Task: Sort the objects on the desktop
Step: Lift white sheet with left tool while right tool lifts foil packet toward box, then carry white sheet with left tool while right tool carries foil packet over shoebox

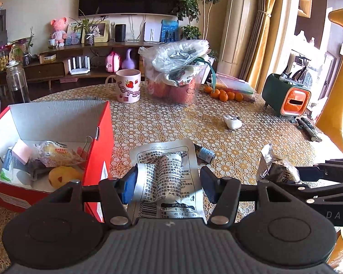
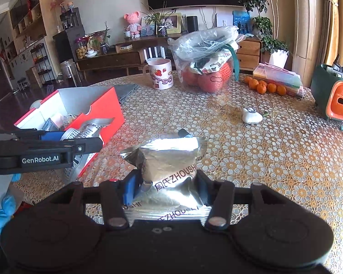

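My left gripper (image 1: 169, 178) is shut on a silver snack packet with black printed text (image 1: 169, 171), held above the table just right of the red cardboard box (image 1: 103, 141). The box holds a wrapped bun, a yellow fruit and several small items. My right gripper (image 2: 168, 178) is shut on a crumpled silver foil packet marked ZHOUSHI (image 2: 169, 159), also lifted off the table. In the right wrist view the left gripper (image 2: 84, 137) and its packet hang beside the red box (image 2: 112, 105). The left wrist view has the right gripper (image 1: 297, 175) with its foil packet (image 1: 276, 166) at the right.
On the patterned tablecloth lie a small dark bottle (image 1: 205, 154), a white object (image 1: 232, 121) and black pens (image 1: 308, 129). Further back stand a pink mug (image 1: 128, 86), a clear tub of bags (image 1: 176, 80), oranges (image 1: 224, 94) and a green-orange organiser (image 1: 285, 96).
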Demonstrator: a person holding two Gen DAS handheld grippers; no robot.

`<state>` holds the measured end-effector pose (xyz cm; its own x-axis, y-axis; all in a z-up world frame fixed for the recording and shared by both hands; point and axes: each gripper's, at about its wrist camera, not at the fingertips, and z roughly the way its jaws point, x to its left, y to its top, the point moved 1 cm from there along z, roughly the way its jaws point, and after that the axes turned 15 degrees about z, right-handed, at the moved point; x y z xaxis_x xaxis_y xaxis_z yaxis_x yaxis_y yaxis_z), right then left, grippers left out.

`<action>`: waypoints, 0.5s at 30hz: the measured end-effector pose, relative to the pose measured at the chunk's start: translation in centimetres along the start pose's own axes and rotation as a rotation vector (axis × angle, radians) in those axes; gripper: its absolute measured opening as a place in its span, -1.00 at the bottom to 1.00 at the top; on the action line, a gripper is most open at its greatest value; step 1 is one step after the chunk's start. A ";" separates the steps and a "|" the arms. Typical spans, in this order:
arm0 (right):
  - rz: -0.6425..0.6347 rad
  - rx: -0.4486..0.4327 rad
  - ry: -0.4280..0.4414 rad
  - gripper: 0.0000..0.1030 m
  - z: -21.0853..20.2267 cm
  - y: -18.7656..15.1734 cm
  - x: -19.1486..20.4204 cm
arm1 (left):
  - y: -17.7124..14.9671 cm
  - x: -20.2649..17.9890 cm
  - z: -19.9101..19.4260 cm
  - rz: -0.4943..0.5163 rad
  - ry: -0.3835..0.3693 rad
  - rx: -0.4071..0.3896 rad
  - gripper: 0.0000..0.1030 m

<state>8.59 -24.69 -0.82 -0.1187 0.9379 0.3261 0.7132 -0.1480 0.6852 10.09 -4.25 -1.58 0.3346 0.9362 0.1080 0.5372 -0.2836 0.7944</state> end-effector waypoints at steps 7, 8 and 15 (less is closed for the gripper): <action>-0.046 -0.020 0.027 0.01 -0.5 0.2 3.8 | -0.2 2.3 -2.0 -0.015 0.027 -0.034 0.11; -0.054 -0.023 0.031 0.01 -0.5 0.2 4.4 | -0.3 2.7 -2.3 -0.019 0.032 -0.038 0.11; -0.114 -0.030 0.070 0.01 0.0 0.7 8.5 | -1.0 5.8 -3.9 -0.045 0.060 -0.056 0.11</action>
<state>8.11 -16.85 2.41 -0.2466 0.9250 0.2892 0.6713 -0.0523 0.7394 8.49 2.32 0.55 0.2629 0.9590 0.1055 0.5062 -0.2302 0.8311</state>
